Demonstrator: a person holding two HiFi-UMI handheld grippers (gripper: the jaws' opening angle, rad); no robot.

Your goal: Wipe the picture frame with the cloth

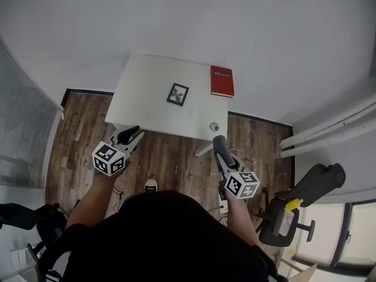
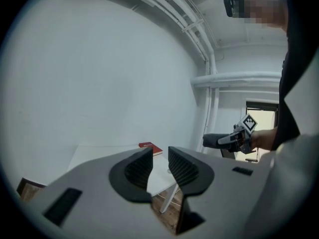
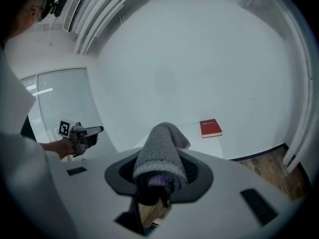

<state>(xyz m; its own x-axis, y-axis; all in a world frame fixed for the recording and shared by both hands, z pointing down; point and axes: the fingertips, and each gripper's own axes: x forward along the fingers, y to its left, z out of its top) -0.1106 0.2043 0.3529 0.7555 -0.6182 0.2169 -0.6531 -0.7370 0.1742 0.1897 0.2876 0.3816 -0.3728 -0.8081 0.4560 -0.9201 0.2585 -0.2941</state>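
The picture frame (image 1: 177, 94) lies flat near the middle of the white tabletop (image 1: 144, 93), well ahead of both grippers (a red book (image 1: 222, 81) sits at its far right corner). The right hand-held gripper (image 3: 160, 176) pinches a grey cloth (image 3: 160, 153), which bulges up out of its jaws. The left hand-held gripper (image 2: 159, 167) has its jaws almost pressed together with nothing between them. Both are over the wooden floor (image 1: 170, 157), short of the tabletop's edge.
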